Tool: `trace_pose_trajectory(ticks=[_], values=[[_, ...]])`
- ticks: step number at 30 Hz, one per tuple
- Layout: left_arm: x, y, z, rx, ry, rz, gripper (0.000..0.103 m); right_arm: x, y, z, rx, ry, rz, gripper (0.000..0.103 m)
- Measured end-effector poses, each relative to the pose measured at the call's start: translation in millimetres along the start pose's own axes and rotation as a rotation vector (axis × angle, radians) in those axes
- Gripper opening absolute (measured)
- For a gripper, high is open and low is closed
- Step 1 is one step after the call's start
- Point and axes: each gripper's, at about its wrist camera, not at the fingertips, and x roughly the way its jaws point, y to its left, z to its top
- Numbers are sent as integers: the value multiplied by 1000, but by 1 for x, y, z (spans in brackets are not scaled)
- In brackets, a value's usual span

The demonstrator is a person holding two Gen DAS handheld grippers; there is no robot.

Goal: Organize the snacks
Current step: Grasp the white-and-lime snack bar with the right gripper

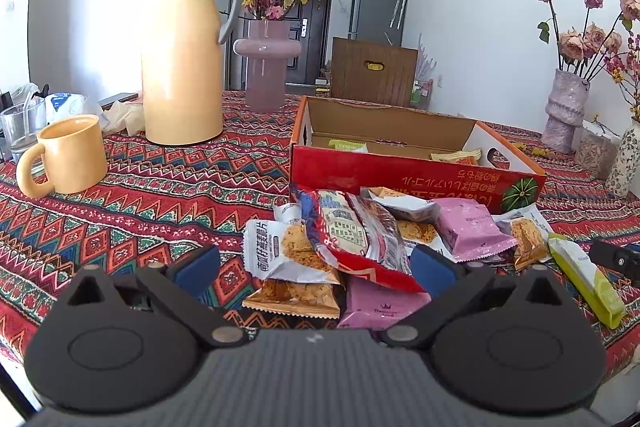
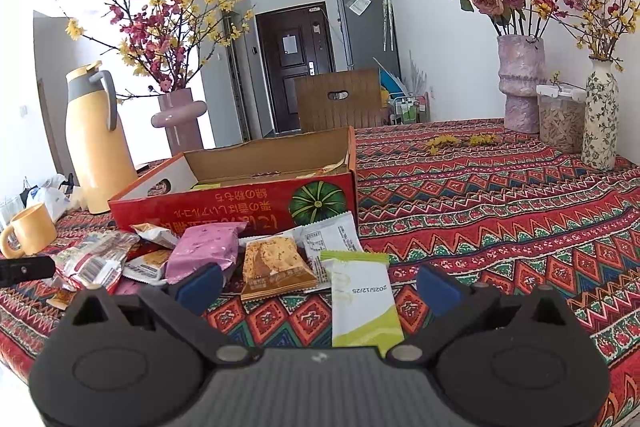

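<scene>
A tabletop covered by a red woven cloth with bands of zigzag and diamond pattern fills both views. Near its middle sits an open red cardboard box with a green pumpkin printed on its front wall; a few packets lie inside it. A loose pile of wrapped snack packets lies on the cloth just in front of the box, among them a pink pouch, a red crinkled bag and a white-and-green flat sachet at the pile's right edge.

The left gripper hovers low over the near side of the pile, its jaws spread wide and holding nothing. The right gripper is likewise wide open and empty, with the sachet lying between its blue fingers on the cloth.

To the left stand a tall yellow thermos jug with a grey handle, a yellow ceramic mug and a mauve vase of pink and yellow blossom branches. On the right are a rough lilac vase of dried roses, a floral patterned vase and a clear lidded container. Beyond the tabletop are a brown wooden chair back, a dark entry door and white walls.
</scene>
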Motion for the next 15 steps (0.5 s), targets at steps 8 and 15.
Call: trace_pose_trajectory(ticks=[8,15], values=[[3,1,-3,-8,2,-9,103,10,2,-3,-39,52,-23,103],[7,6,-4,-19,8,-17,103,24,-1,-6,-34,89,-46,103]])
